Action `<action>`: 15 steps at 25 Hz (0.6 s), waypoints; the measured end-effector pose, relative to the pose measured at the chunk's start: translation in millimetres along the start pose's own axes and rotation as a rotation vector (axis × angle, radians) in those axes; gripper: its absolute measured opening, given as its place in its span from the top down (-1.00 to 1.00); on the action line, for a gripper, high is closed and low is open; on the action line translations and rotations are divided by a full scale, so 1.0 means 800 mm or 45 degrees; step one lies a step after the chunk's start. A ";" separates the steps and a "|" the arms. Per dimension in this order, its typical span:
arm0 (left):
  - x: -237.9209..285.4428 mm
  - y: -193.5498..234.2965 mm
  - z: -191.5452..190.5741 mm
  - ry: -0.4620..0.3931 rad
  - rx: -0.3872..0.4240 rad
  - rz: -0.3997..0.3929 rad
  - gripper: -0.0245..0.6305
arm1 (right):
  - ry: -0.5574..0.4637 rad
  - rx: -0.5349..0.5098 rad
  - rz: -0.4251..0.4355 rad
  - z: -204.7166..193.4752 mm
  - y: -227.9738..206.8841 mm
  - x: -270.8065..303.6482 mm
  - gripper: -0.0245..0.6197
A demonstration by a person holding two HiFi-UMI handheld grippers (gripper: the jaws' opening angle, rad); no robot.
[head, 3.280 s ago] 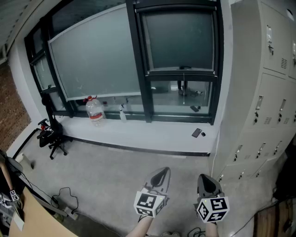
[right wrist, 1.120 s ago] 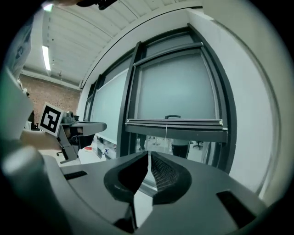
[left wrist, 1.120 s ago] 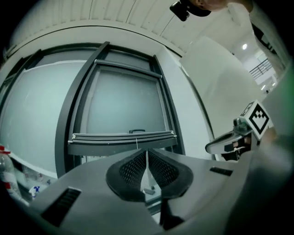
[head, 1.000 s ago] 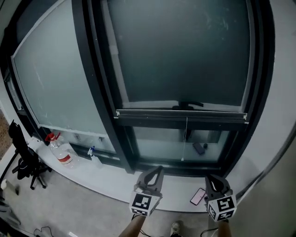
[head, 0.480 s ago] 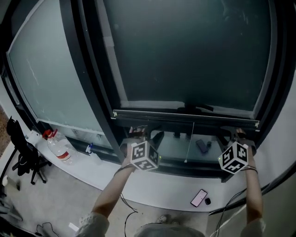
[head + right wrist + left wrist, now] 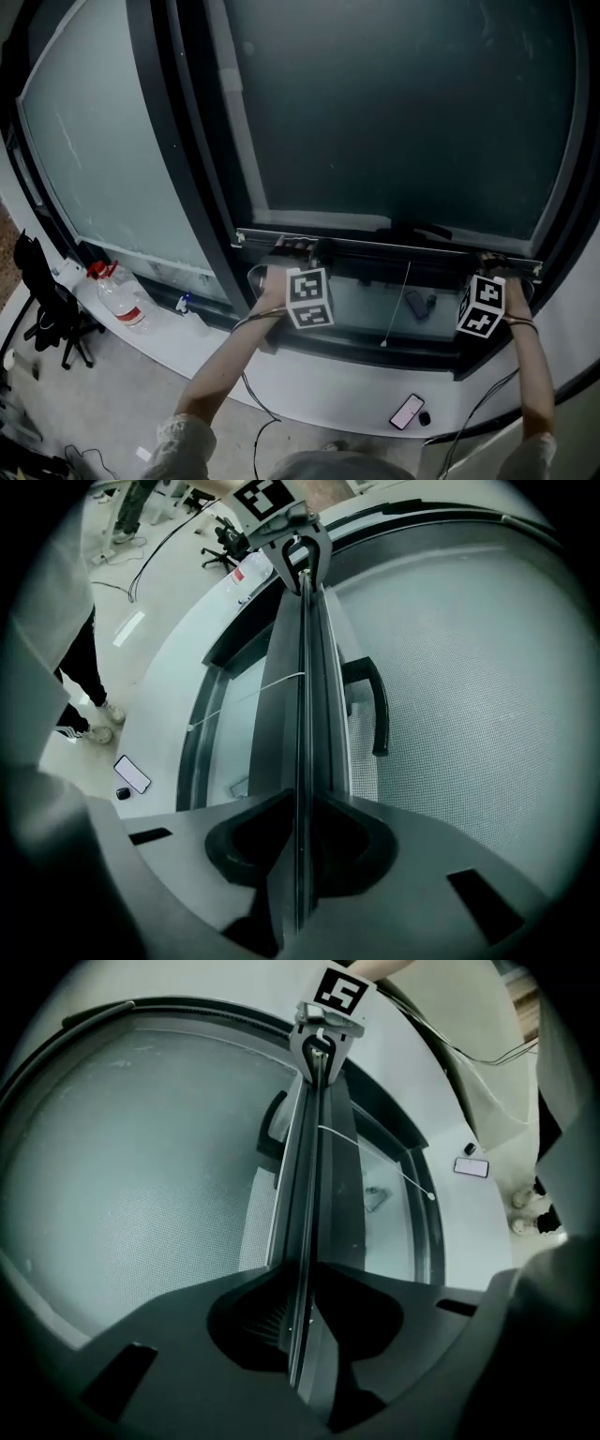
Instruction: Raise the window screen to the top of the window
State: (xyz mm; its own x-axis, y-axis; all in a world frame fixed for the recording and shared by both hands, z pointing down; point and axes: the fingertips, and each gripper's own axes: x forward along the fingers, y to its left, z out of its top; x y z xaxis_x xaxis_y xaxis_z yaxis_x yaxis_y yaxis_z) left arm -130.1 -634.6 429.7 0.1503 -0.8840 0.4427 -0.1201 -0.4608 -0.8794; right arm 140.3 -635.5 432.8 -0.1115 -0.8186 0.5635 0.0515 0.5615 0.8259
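- The left gripper [image 6: 298, 251] and right gripper [image 6: 494, 264], hanging low a second ago, are now clamping their fingers [image 6: 206, 1335] on the bottom rail [image 6: 394, 247].
- The window screen [image 6: 403, 122] is hanging with that rail just above the lower pane [image 6: 375, 300].

The dark left gripper [image 6: 302, 251] and right gripper [image 6: 495, 264] bear black-and-white marker cubes [image 6: 309, 298].

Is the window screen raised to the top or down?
Down: its bottom bar sits low in the window frame, mesh covering everything above.
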 end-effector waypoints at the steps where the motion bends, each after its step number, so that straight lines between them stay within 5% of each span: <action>1: 0.004 0.001 -0.004 0.012 0.005 0.008 0.70 | 0.009 -0.002 0.003 -0.001 -0.001 0.000 0.70; 6: 0.008 0.006 -0.010 -0.009 -0.023 -0.013 0.79 | 0.036 -0.018 0.025 -0.004 -0.006 0.000 0.83; 11: 0.009 -0.003 -0.007 0.022 0.169 -0.060 0.91 | 0.036 -0.011 0.053 -0.002 -0.006 0.002 0.83; 15: 0.008 -0.004 -0.008 0.019 0.116 -0.169 0.91 | 0.025 0.029 0.106 -0.002 -0.004 0.000 0.83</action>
State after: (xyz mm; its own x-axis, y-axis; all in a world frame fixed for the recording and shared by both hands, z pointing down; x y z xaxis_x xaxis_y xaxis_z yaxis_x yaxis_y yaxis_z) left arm -134.9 -639.2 436.7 0.1444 -0.8170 0.5583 -0.0104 -0.5654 -0.8247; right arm 141.7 -637.5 430.2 -0.0879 -0.7709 0.6309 0.0372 0.6303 0.7754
